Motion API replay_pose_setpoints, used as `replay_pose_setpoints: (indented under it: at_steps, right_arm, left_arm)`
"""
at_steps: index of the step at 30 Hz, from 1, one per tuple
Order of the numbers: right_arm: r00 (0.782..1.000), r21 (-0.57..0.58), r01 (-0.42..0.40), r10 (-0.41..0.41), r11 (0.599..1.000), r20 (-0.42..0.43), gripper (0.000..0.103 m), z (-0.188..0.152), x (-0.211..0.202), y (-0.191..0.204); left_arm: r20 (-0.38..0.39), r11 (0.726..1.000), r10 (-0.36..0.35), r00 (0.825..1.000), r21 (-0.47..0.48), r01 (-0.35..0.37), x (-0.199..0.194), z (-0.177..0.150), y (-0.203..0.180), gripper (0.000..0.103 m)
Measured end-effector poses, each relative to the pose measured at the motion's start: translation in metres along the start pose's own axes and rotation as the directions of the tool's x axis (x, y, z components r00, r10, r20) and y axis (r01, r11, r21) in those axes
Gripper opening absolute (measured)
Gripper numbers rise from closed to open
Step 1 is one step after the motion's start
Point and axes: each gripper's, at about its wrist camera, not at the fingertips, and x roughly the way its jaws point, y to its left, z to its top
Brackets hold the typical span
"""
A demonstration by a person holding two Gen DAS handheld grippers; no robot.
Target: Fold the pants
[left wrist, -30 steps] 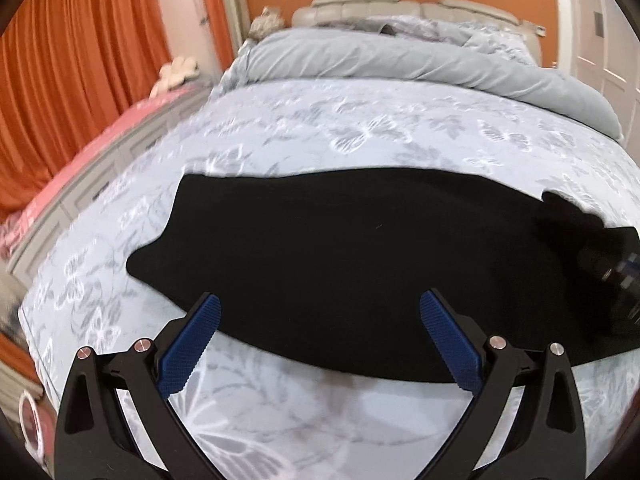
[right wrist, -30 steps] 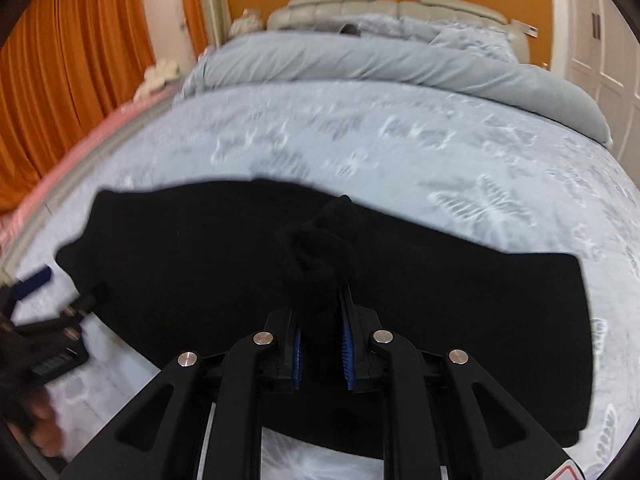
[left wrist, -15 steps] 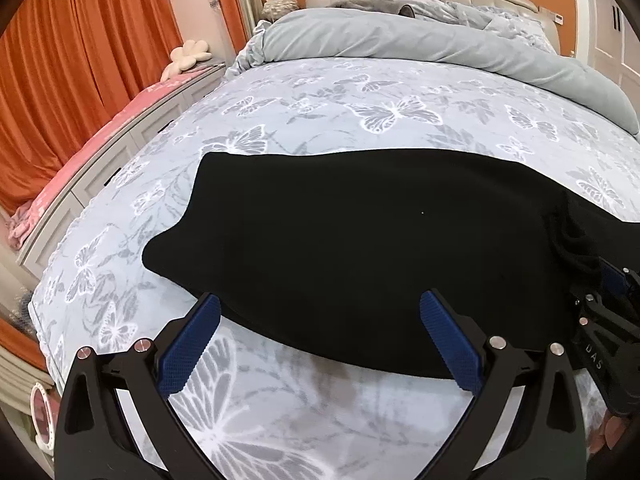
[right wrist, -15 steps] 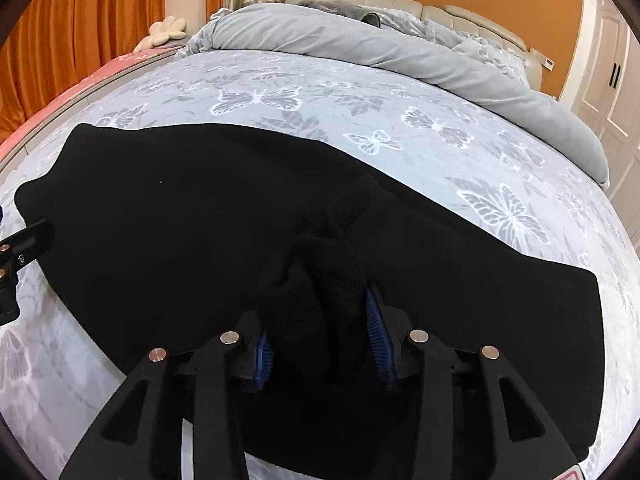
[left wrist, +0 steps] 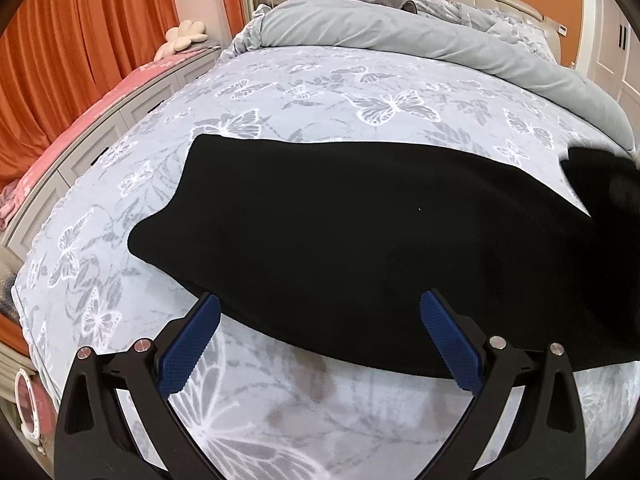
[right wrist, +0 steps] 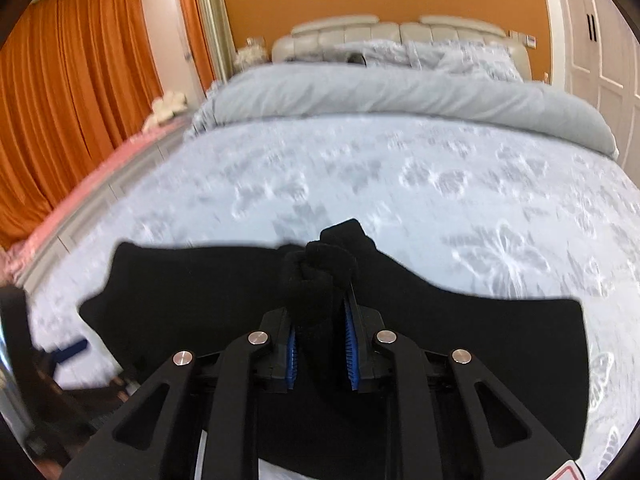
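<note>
The black pants (left wrist: 360,232) lie flat across the butterfly-print bed, running left to right. My left gripper (left wrist: 320,320) is open and empty, its blue pads over the near edge of the pants. My right gripper (right wrist: 320,320) is shut on a bunched fold of the pants (right wrist: 316,276), lifted above the rest of the cloth (right wrist: 500,344). The raised bunch also shows at the right edge of the left wrist view (left wrist: 600,176). The left gripper shows blurred at the lower left of the right wrist view (right wrist: 68,350).
A rolled grey duvet (left wrist: 420,36) and pillows lie at the head of the bed by the padded headboard (right wrist: 400,32). A pink-topped drawer bench (left wrist: 80,120) and orange curtains (left wrist: 80,40) run along the left. White doors (right wrist: 592,48) stand at right.
My right gripper has closed tighter on the bunch and lifted it higher, its view now blurred. My left gripper has moved slightly forward over the pants' near edge, still open.
</note>
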Motion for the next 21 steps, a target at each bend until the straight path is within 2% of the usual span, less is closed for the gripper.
replay_pose_setpoints:
  at_steps: [2,4,7,9,10,12,15,18,21]
  right_arm:
    - [1.000,-0.022,-0.014,0.015,1.000,0.007,0.017,0.009,0.001,0.012]
    - [0.999,-0.062,-0.001,-0.001,0.998,-0.033,0.017,0.008,0.017,0.026]
    - [0.988,-0.122,0.023,-0.042,0.992,-0.152,0.018,-0.016,0.061,0.034]
    - [0.965,-0.130,-0.015,-0.020,0.991,-0.263,0.026,-0.036,0.091,0.033]
    - [0.961,-0.137,-0.014,-0.025,0.990,-0.275,0.027,-0.042,0.095,0.033]
    - [0.964,-0.172,-0.016,-0.030,0.985,-0.263,0.039,-0.040,0.083,0.038]
    - [0.976,-0.132,-0.067,0.038,0.989,-0.213,0.042,-0.026,0.038,0.029]
    - [0.993,-0.094,0.004,-0.014,0.996,-0.113,0.042,-0.016,-0.011,-0.005]
    - [0.991,-0.014,0.114,-0.115,0.993,-0.070,0.040,-0.020,-0.034,-0.059]
  left_arm:
    - [-0.005,1.000,-0.001,1.000,-0.006,0.001,0.001,0.000,0.001,0.098]
    - [-0.012,1.000,-0.004,1.000,-0.013,0.003,0.002,0.000,0.003,0.098]
    - [-0.024,0.999,-0.014,1.000,-0.034,0.013,0.005,0.002,0.009,0.098]
    - [-0.031,0.999,-0.024,0.999,-0.048,0.022,0.006,0.003,0.013,0.098]
    - [-0.035,0.998,-0.035,0.999,-0.058,0.033,0.007,0.004,0.015,0.098]
    - [-0.042,0.996,-0.053,0.998,-0.076,0.050,0.008,0.005,0.020,0.098]
    - [-0.047,0.992,-0.072,0.996,-0.104,0.067,0.010,0.007,0.027,0.098]
    - [-0.045,0.989,-0.076,0.996,-0.127,0.069,0.010,0.008,0.031,0.098]
    - [-0.036,0.989,-0.079,0.996,-0.130,0.073,0.008,0.008,0.030,0.098]
